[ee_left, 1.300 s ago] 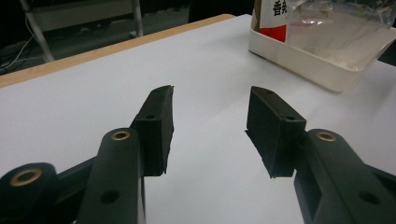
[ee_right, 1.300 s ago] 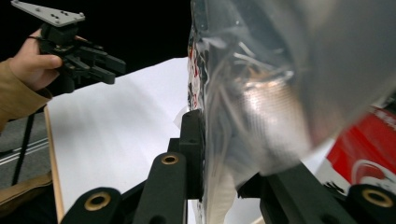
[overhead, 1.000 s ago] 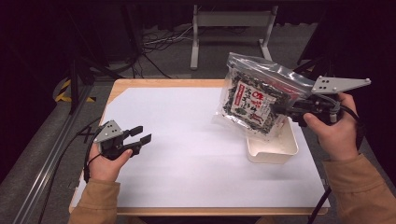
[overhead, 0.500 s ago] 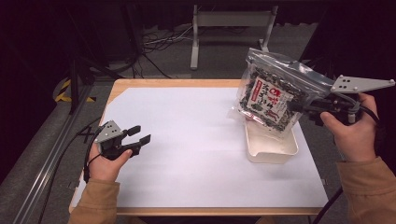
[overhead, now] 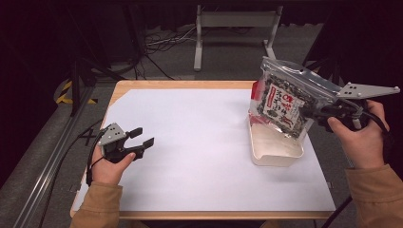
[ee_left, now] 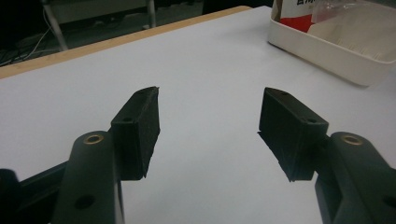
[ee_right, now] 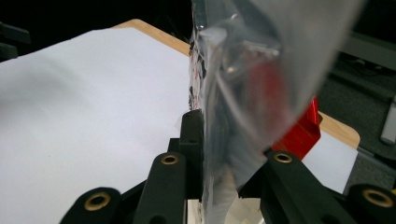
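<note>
Hanging in the air over the white tray, the clear snack bag is pinched by its edge between the jaws of the right gripper, which are closed on the plastic; in the right gripper view the film rises straight up out of the jaws. Held this way, clear of the table, the bag probably is being carried to or from the tray. Its long axis runs tilted, from the zip end up and away from the jaws down to the lower corner just above the tray's far rim, label facing the person. Well apart across the white sheet, the left gripper rests low with its jaws spread wide on nothing, the tray lying beyond its right jaw.
</note>
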Motion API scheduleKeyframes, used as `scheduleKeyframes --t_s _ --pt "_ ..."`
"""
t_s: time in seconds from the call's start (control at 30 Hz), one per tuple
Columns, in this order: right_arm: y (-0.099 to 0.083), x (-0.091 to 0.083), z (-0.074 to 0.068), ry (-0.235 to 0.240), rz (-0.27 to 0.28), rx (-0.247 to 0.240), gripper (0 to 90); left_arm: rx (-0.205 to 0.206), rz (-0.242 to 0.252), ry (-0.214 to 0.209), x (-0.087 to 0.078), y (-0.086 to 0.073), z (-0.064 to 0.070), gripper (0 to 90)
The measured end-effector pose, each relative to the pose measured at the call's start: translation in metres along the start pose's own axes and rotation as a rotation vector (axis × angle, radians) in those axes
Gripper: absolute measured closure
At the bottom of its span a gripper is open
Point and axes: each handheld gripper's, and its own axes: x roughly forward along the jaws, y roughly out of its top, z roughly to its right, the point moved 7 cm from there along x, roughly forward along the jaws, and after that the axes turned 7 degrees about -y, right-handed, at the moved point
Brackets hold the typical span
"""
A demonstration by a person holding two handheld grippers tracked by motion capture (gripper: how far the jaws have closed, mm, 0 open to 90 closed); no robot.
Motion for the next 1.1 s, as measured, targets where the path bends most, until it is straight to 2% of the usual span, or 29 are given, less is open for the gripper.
scheduleKeyframes --t_s 0.2,0.43,0.63,0.73,1.1 --pt "-0.014 0.010 0.000 0.005 -0.041 0.018 76.5 -0.010 -0.001 0.004 -0.001 -0.001 -0.002 36.6" --pt "-0.023 0.019 0.003 -0.021 -0.076 0.041 76.5 -0.014 0.001 0.019 -0.002 -0.002 -0.004 32.4" --pt "-0.032 0.027 -0.001 -0.002 -0.117 0.043 76.6 -0.017 0.001 0.018 -0.002 -0.003 -0.004 32.1" --pt "-0.042 0.039 -0.004 0.009 -0.146 0.048 76.6 -0.018 0.005 0.022 -0.003 -0.003 -0.005 32.0" --pt "-0.062 0.054 0.004 0.021 -0.143 0.089 76.5 -0.016 0.001 0.020 -0.002 -0.003 -0.003 30.8"
